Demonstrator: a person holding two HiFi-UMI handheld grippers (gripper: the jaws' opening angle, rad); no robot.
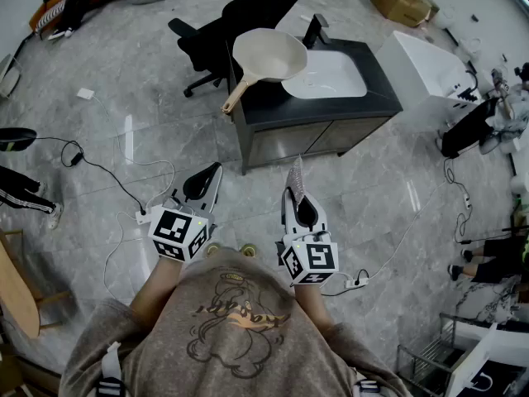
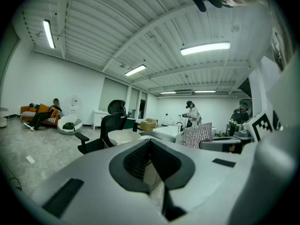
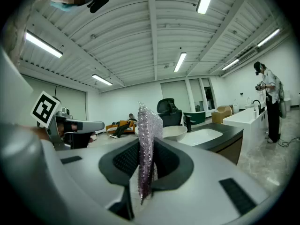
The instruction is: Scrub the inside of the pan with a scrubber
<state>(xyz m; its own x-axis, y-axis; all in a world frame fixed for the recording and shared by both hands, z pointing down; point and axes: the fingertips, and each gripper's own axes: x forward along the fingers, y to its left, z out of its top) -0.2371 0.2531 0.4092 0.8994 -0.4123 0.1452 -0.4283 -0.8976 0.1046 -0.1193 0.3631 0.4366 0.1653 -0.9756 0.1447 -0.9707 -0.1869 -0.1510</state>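
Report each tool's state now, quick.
Left tool: closed, nothing in it.
Right tool: closed on the scrubber.

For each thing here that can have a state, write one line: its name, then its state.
left gripper: shut, nothing between its jaws.
right gripper: shut on the scrubber.
scrubber: clamped upright between the right gripper's jaws.
pan: open side up on the counter, partly over the sink, untouched.
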